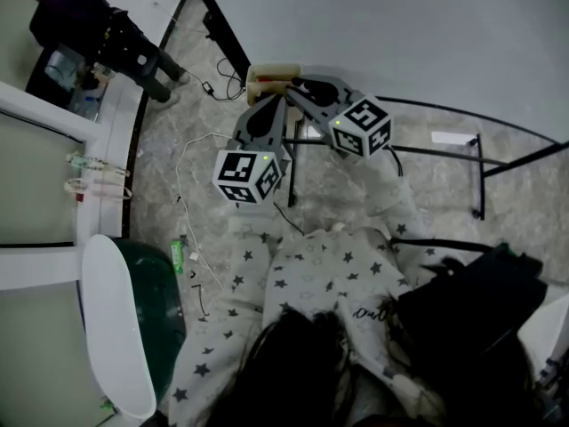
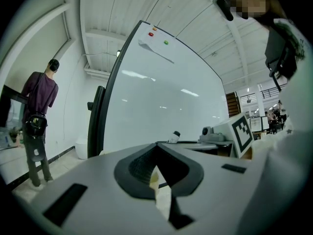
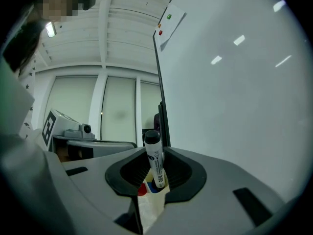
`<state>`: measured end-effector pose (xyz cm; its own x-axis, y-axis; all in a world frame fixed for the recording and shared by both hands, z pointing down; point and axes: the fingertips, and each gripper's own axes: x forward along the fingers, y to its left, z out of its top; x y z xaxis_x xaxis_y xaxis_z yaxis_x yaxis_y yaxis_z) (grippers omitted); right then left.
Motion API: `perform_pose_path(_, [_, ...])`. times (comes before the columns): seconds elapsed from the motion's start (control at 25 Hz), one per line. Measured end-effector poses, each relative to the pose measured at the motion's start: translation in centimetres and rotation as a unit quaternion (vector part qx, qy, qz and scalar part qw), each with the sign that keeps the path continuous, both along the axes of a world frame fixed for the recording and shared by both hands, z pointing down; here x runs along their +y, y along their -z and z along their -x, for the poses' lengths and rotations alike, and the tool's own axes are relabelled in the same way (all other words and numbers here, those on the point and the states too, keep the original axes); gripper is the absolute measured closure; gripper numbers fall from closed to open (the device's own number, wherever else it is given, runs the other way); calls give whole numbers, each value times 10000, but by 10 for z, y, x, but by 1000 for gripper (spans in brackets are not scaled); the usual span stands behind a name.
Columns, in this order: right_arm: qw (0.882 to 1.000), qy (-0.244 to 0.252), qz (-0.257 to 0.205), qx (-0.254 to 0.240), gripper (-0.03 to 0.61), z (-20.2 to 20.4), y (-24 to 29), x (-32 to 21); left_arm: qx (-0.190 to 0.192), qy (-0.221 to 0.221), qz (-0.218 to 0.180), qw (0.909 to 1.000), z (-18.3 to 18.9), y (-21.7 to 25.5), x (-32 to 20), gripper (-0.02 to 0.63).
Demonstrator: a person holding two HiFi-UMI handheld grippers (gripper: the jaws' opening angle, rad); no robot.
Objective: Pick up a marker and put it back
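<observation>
A white marker (image 3: 156, 161) with a black cap stands upright between the jaws of my right gripper (image 3: 155, 153), which is shut on it. Its lower end sits at a cream holder (image 3: 151, 199) that shows red and blue marker ends. In the head view both grippers point at this holder (image 1: 267, 76) beside the whiteboard (image 1: 400, 34). The right gripper (image 1: 295, 85) reaches it from the right. The left gripper (image 1: 269, 105) hovers just in front of it. In its own view the left gripper (image 2: 156, 148) is shut with nothing between the jaws, and the cream holder (image 2: 161, 195) shows below.
A person (image 1: 89, 20) stands at the far left, also seen as a standing person (image 2: 36, 116) in the left gripper view. Cables (image 1: 191, 149) trail over the floor. A green bin (image 1: 151, 301), a black bag (image 1: 471, 301) and the whiteboard's black stand legs (image 1: 480, 176) surround me.
</observation>
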<state>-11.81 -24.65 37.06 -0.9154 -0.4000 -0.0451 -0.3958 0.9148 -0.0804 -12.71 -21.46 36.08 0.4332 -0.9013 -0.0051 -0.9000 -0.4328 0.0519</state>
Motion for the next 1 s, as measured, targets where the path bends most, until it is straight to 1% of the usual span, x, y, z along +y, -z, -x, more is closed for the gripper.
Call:
perform_pose_path(0.28, [9997, -117, -45, 203, 495, 2, -18, -1, 79, 21, 87, 9999, 3, -7, 2, 614])
perform_pose_path(0.52, [9998, -219, -27, -20, 495, 0, -20, -4, 87, 0, 116, 9999, 2, -11, 3, 614])
perform_pose_path(0.72, [9996, -270, -63, -30, 495, 0, -20, -6, 84, -25, 117, 9999, 1, -12, 2, 614])
perform_pose_path(1.0, [9990, -362, -246, -50, 494, -2, -16, -5, 70, -56, 106, 9999, 1, -12, 2, 614])
